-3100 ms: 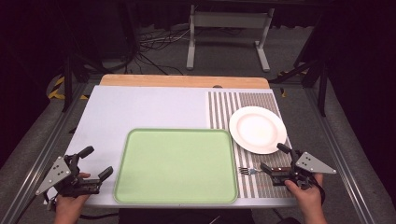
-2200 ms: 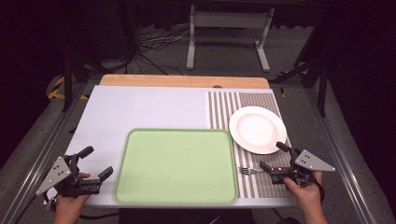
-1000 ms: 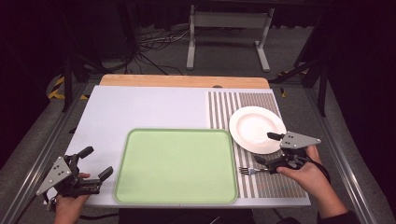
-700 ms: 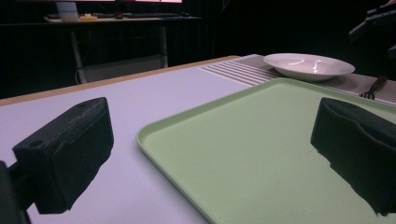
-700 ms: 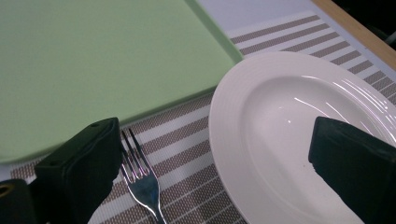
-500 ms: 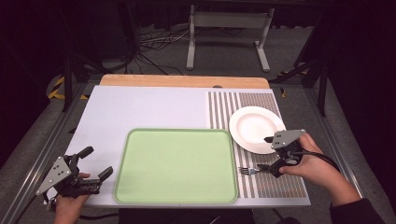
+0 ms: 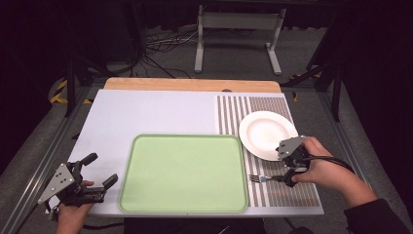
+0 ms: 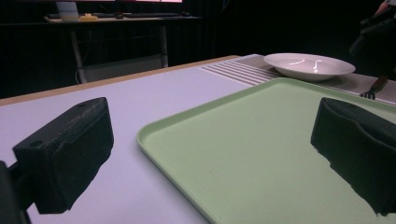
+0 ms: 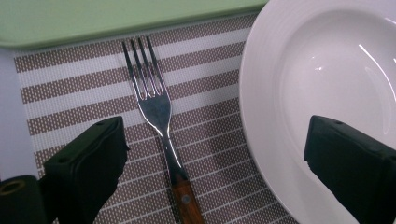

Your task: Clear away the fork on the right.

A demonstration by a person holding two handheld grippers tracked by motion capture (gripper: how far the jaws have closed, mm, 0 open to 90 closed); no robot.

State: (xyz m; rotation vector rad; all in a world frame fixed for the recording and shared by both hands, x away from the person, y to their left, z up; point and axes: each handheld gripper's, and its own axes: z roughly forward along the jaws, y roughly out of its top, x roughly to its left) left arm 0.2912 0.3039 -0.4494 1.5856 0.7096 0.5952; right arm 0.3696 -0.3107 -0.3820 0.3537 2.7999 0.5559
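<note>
A fork (image 7: 265, 179) with a wooden handle lies on the striped placemat (image 7: 243, 107), tines toward the green tray (image 7: 185, 173). A white plate (image 7: 267, 134) sits just beyond it. My right gripper (image 7: 284, 165) hovers over the fork's handle end, open. In the right gripper view the fork (image 9: 161, 112) lies between the jaws, the plate (image 9: 327, 79) runs under the right jaw, and nothing is held by my right gripper (image 9: 217, 140). My left gripper (image 7: 100, 168) rests open at the table's near left corner, beside the tray (image 8: 261, 154); my left gripper (image 8: 215, 126) holds nothing.
The tray's edge (image 9: 116, 18) lies past the fork tines. The white table top (image 7: 146, 112) stretches behind the tray, with a wooden strip (image 7: 190, 84) along its far edge. Beyond it, a metal stand (image 7: 236, 29) and cables sit on the floor.
My right gripper moved from the table's near right edge forward toward the plate and tipped down over the fork's handle. The left gripper, fork, plate and tray stayed put.
</note>
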